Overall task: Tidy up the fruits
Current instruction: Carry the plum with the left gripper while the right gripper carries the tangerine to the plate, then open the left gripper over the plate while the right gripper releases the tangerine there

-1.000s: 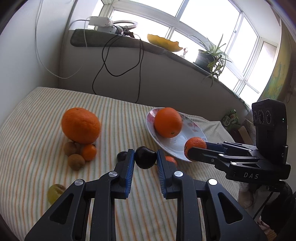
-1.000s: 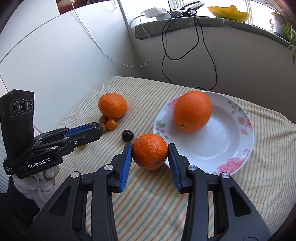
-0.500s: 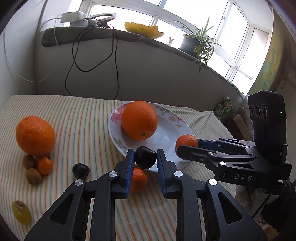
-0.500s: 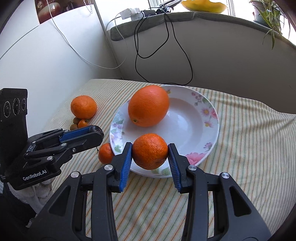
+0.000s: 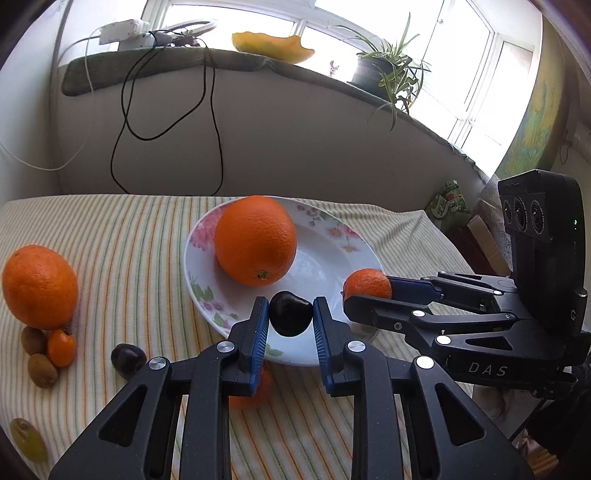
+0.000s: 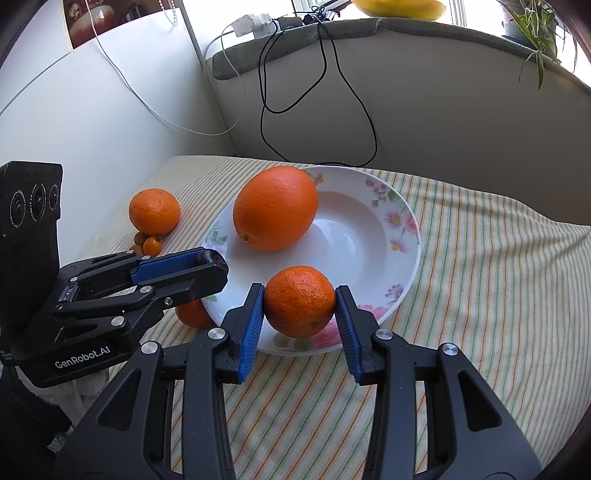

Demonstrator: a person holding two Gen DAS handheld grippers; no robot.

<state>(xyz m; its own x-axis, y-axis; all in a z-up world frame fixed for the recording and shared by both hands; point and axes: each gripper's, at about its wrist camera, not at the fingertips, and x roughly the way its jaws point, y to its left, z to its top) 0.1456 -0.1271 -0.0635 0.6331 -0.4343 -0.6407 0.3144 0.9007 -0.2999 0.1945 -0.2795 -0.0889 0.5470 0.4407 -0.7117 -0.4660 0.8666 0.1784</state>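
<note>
small orange (image 5: 255, 391) half hidden beneath left claw (image 5: 290, 319); green fruit (image 5: 27, 439) cut off

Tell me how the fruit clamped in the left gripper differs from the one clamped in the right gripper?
The dark fruit in the left gripper is glossy, near black and small; the mandarin in the right gripper is orange, dimpled and clearly bigger. The right jaws therefore stand wider apart than the left ones. Both fruits are pinched between blue pads and held over the near edge of the flowered plate.

Bright window (image 5: 424, 33), grey sill (image 5: 258, 62) — potted plant (image 5: 384, 70), white wall (image 6: 92, 107)
</note>
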